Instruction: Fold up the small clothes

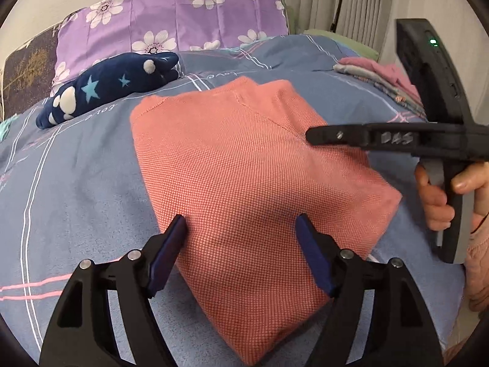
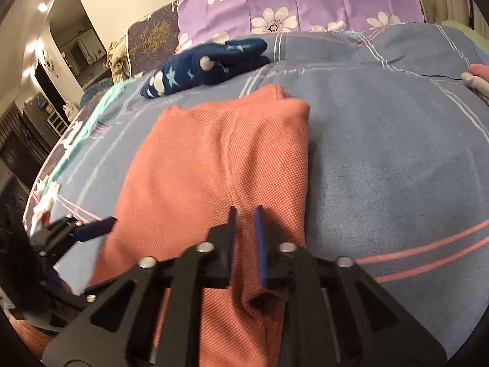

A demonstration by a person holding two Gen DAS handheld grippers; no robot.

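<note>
The folded coral garment [image 1: 244,165] is laid on the bed [image 1: 76,183]. The left gripper [image 1: 241,235] is spread wide over it, gripping nothing. The right gripper [image 2: 246,229] is held narrow around a ridge of the cloth.

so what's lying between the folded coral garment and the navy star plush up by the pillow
Nothing: only bare blue bedspread separates the coral garment from the navy star plush. Both wrist views show that gap.

Your left gripper [image 1: 241,229] stands spread wide, pads pressing nothing; your right gripper [image 2: 246,214] sits narrower, jaws apart, angled downward.
</note>
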